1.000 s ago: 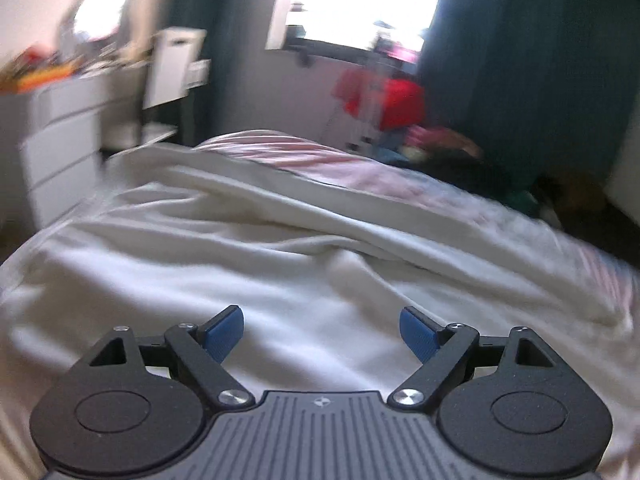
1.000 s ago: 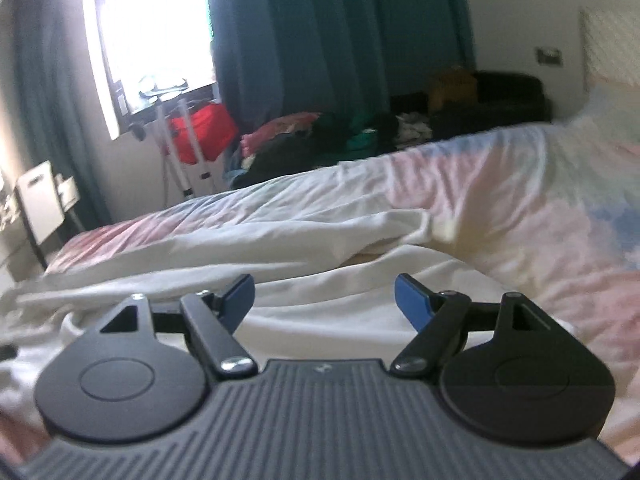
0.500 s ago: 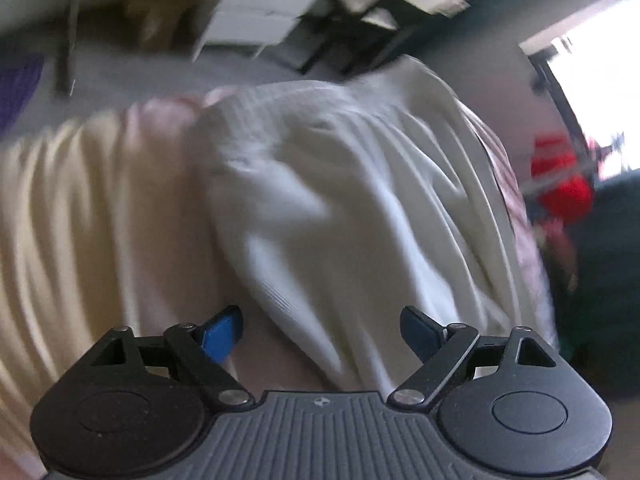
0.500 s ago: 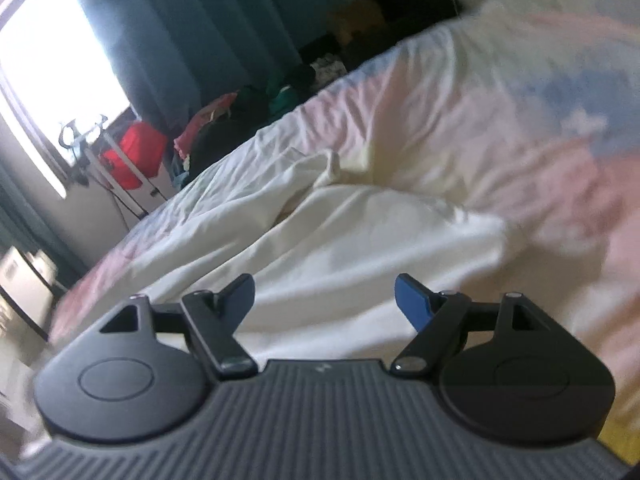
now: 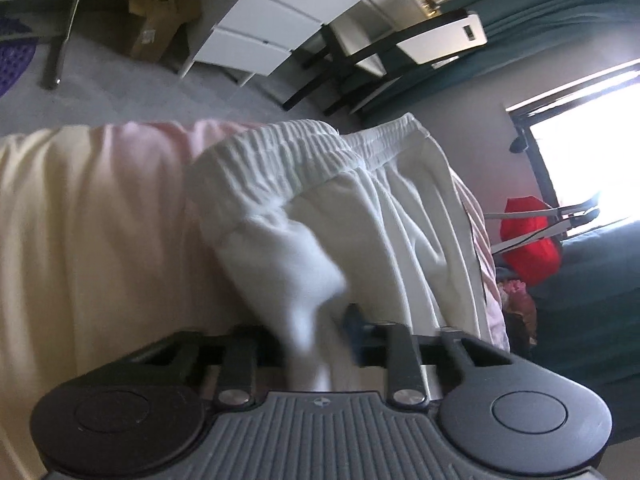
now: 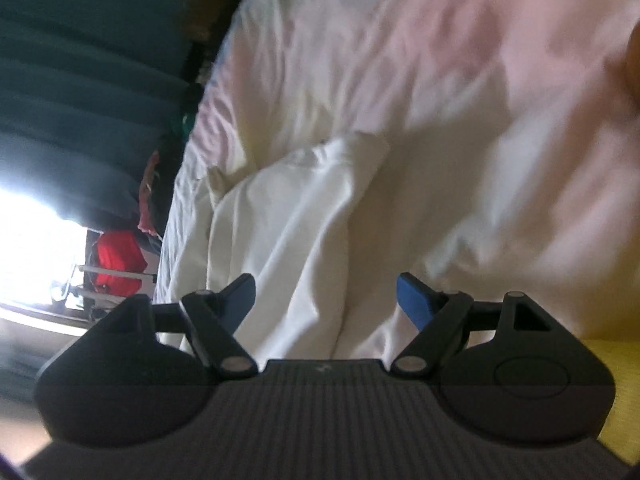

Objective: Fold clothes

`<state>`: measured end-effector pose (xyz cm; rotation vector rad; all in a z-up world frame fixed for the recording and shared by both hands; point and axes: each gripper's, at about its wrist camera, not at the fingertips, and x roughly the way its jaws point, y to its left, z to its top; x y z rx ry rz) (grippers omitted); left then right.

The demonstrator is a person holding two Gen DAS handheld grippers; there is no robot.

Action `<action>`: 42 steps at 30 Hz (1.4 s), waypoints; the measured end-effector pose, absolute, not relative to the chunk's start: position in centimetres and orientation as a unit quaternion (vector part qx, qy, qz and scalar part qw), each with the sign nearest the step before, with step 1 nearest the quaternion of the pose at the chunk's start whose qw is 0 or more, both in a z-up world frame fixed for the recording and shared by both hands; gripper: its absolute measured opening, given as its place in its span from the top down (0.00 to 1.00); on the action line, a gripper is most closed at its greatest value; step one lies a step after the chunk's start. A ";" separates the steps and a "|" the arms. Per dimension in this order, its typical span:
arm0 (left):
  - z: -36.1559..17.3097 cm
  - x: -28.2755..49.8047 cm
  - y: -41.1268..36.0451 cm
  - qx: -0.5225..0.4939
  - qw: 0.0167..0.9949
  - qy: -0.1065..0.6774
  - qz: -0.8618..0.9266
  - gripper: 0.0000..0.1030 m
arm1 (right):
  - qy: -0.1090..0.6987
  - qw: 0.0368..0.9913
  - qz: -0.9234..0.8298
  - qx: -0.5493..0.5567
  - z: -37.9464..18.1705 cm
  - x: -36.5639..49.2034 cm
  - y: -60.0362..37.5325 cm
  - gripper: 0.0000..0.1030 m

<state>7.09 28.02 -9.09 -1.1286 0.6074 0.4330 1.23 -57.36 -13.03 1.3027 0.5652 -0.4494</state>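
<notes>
A pair of white trousers [image 5: 376, 208] with a ribbed, gathered elastic waistband [image 5: 280, 160] lies on a bed covered by a pastel pink, cream and blue sheet [image 5: 80, 220]; the waistband sits at the edge of the bed nearest the grey carpeted floor [image 5: 120, 92]. In the left wrist view, the left gripper [image 5: 316, 332] has its jaws drawn close together on a bunched fold of the trousers' white fabric just below the waistband, the cloth rising between the two fingers and partly hiding the blue pads, so it grips the garment. In the right wrist view, the other end of the trousers [image 6: 304, 232] is a crumpled white heap on the sheet [image 6: 440, 80], and the right gripper [image 6: 326, 300] hangs over it with jaws spread wide, a ridge of cloth lying between the blue pads [image 6: 414, 300] but touching neither as far as the blurred view shows. Beyond the bed, the left view shows a white chest of drawers [image 5: 276, 28], a cardboard box [image 5: 160, 12] on the floor, a dark-legged chair [image 5: 400, 52], a bright window [image 5: 592, 160], a red bag [image 5: 528, 244] on a rack and teal curtains [image 5: 580, 320].
</notes>
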 end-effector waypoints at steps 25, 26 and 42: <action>-4.7 3.1 27.1 -0.526 0.815 0.164 0.179 0.89 | 0.205 0.799 -0.311 0.473 -9.7 0.1 -59.1 0.92; -4.8 2.9 27.2 -0.522 0.813 0.180 0.185 0.89 | 0.219 0.793 -0.311 0.477 -10.0 0.2 -59.3 0.91; -6.4 2.8 28.3 -0.520 0.794 0.229 0.216 0.85 | 0.210 0.859 -0.166 0.436 -6.7 10.7 -55.9 0.22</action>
